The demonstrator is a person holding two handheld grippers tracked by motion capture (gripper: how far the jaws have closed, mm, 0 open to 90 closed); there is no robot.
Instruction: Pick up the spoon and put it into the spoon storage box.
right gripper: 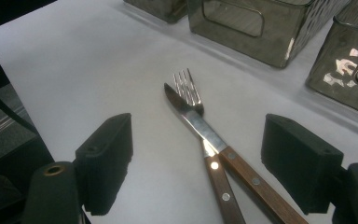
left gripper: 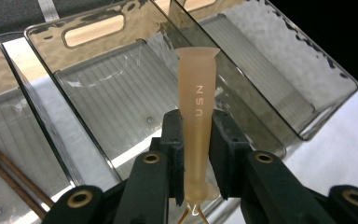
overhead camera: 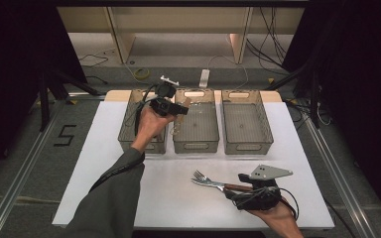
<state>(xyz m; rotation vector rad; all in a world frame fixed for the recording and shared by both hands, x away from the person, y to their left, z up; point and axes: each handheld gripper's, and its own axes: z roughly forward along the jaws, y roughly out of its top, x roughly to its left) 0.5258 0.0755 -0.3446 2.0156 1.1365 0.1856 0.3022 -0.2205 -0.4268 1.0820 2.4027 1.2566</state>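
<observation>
Left hand-held gripper [left gripper: 198, 140] clamped on tan plastic handle [left gripper: 196, 93], held above the middle bin [left gripper: 93, 28], between left bin [overhead camera: 129, 134] and right bin [overhead camera: 245, 144]. Right hand-held gripper [right gripper: 198, 163] jaws wide apart, straddling fork [right gripper: 189, 88] and knife [right gripper: 200, 128] lying crossed on white bench [right gripper: 74, 70].

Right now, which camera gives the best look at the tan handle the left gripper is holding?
The left gripper view: the tan handle stands close up, clamped between the jaws, with letters readable. The high view shows it as a small pale piece over the middle bin.
</observation>
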